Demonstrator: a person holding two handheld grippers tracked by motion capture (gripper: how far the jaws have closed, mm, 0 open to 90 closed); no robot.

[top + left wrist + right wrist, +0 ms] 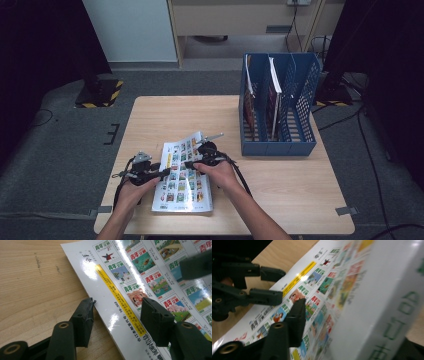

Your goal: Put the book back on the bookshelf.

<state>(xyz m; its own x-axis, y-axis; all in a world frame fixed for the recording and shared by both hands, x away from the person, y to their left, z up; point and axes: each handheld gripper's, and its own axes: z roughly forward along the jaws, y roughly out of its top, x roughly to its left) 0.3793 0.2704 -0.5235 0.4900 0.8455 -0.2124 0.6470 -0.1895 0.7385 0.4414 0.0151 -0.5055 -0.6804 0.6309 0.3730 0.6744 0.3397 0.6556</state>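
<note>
A magazine (182,172) with a grid of small colour pictures on its cover is seen lying on the light wooden table (280,185), in the lower middle of the high view, its upper end slightly raised. The left tongs (150,174) are held at the magazine's left edge, lower left of centre in that frame. In the left gripper view the jaws are spread apart and straddle that edge: one jaw rests over the bare wood at lower left, the other over the cover (140,287) at lower right, next to a yellow printed strip (120,300) (nothing is pinched between them).

The right tongs (202,161) are placed at the magazine's upper right part, just right of centre in the high view. In the right gripper view the magazine's thick white spine (384,302) is seen lifted and very close to the lens at the right of the frame, and one jaw lies over the cover at lower left; whether the tongs are clamped on it cannot be told. The left tongs are seen in the upper left of that frame, released.

A blue file rack (277,107) holding a few upright books is noted at the upper right of the table, well apart from the magazine.
</note>
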